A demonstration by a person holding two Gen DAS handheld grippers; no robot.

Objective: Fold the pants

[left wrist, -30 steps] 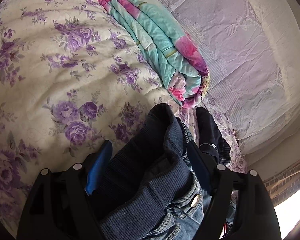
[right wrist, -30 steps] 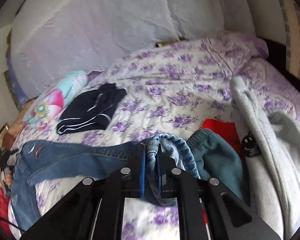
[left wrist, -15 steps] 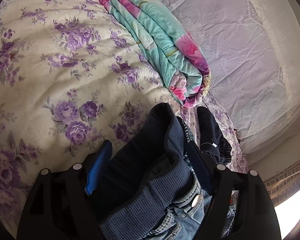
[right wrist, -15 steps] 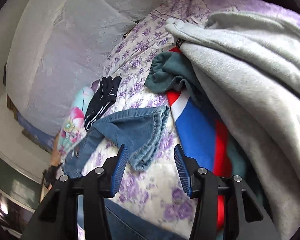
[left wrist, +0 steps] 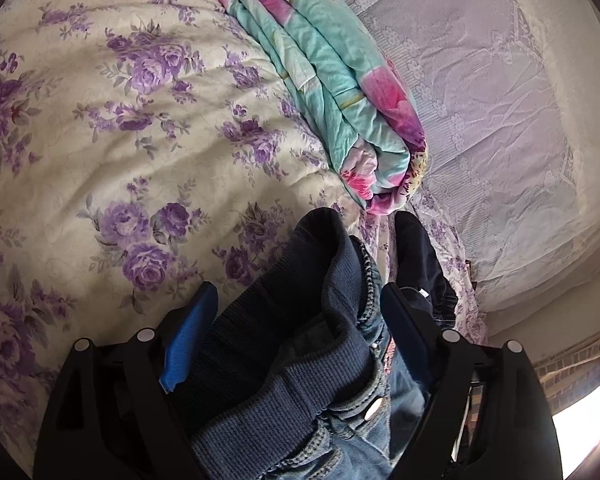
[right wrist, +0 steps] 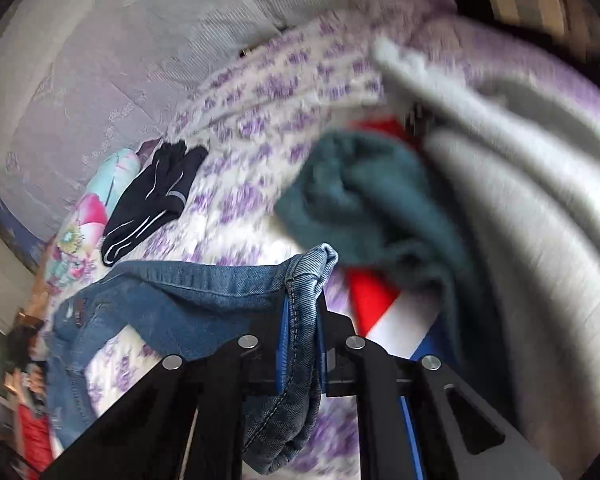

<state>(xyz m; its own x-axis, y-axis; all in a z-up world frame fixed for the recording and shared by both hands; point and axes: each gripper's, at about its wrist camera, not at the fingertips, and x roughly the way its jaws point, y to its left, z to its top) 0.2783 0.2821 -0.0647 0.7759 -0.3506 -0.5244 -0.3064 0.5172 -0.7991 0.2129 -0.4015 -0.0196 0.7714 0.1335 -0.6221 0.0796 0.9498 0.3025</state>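
Tongs, right gripper: lower centre of the right wrist view, blue pads nearly together, having just been closing, and now pinched on a hem of the jeans. Denim hem rises between the pads and bunches above them; more denim hangs below. The rest of the jeans trails off to the lower left of that frame across the floral bedspread.

Tongs, left gripper: lower centre of the left wrist view, jaws set wide, having just been opening a little. Ribbed navy waistband of the jeans fills the gap between the fingers, metal snap button toward the lower right. Whether the pads press on the cloth cannot be told; the blue pad on the left side appears just clear of it.

Surroundings, right wrist view, blurred toward the right:
- teal garment, centre right, just above the held hem
- red, white and blue cloth, below the teal garment
- grey fleece garment, right side
- dark folded garment with pale stripes, left of centre on the bedspread

Surroundings, left wrist view:
- folded turquoise and pink quilt, upper centre
- pale lilac lace cover, upper right
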